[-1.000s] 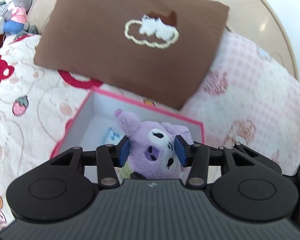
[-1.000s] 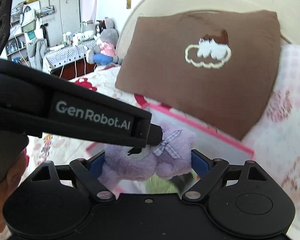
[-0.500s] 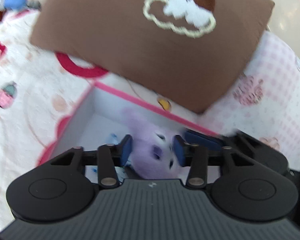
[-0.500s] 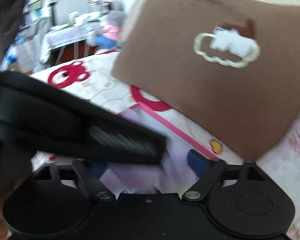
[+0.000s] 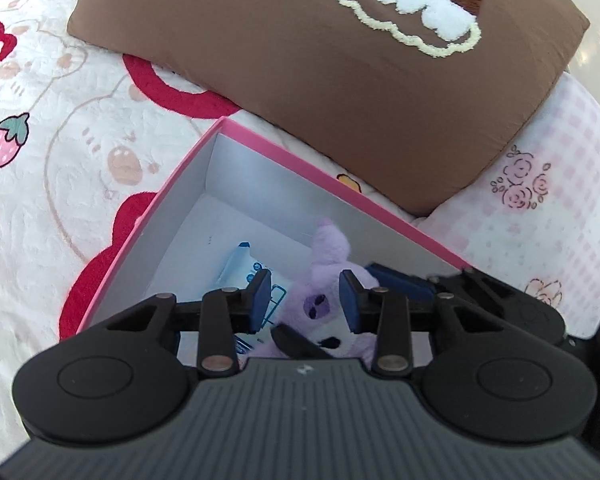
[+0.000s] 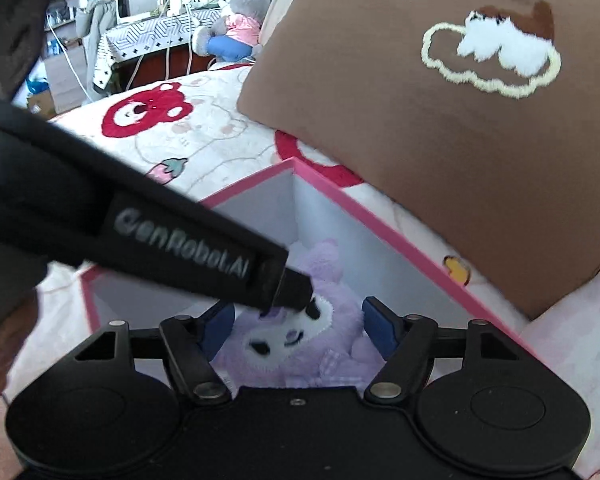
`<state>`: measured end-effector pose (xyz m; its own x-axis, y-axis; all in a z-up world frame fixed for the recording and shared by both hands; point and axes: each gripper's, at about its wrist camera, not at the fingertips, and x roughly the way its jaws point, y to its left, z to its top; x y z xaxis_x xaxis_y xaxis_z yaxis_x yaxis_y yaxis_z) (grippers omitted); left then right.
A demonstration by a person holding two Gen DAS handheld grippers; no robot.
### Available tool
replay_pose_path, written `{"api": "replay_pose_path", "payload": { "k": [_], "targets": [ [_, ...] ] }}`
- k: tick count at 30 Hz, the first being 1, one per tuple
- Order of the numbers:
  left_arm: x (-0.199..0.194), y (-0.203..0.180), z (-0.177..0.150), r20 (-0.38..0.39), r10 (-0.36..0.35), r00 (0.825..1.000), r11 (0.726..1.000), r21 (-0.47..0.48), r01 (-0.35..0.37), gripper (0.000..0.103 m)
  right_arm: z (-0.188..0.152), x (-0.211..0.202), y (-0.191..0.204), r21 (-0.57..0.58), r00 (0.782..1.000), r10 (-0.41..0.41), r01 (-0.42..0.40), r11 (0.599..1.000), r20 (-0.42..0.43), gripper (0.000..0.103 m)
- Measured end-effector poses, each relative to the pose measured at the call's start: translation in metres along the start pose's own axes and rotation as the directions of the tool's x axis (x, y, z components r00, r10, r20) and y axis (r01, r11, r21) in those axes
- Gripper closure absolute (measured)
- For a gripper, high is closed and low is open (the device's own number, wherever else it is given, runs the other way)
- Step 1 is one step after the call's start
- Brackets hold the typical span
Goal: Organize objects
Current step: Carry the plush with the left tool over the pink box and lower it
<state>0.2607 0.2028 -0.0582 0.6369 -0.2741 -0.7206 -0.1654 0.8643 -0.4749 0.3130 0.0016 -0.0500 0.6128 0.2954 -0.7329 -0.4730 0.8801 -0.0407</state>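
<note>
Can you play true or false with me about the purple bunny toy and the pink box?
1. The purple plush toy is inside the pink box. True.
2. The brown pillow has a star on it. False: it has a cloud outline with a fluffy white patch.
3. The box is white inside. True.
4. The box sits on a bare wooden floor. False: it sits on a bedspread with strawberries and red bears.
5. A blue and white packet lies in the box too. True.

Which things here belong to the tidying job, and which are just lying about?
Part of the job:
- purple plush toy
- pink box
- left tongs
- right tongs

Lying about:
- brown pillow
- grey plush toy
- printed bedspread
</note>
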Motion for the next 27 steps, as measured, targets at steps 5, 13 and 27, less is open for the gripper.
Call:
{"api": "replay_pose_path", "payload": {
  "k": [5,13,27],
  "targets": [
    [0.003,0.002,-0.001,-0.004,0.012,1.0,1.0,0.002,-0.012,0.068,-0.008,-0.01,0.005,0.015,0.997,-0.068,0.068,0.998,-0.032,0.021],
    [0.003,0.005,-0.002,-0.006,0.021,1.0,1.0,-0.006,-0.021,0.068,-0.028,-0.027,0.008,0.146,0.998,-0.047,0.051,0.988,-0.032,0.057],
    [0.002,0.023,0.003,0.011,0.081,0.997,0.996,-0.028,-0.08,0.068,-0.01,0.017,0.029,0.227,0.999,-0.029,0.036,0.973,-0.032,0.065]
  ]
}}
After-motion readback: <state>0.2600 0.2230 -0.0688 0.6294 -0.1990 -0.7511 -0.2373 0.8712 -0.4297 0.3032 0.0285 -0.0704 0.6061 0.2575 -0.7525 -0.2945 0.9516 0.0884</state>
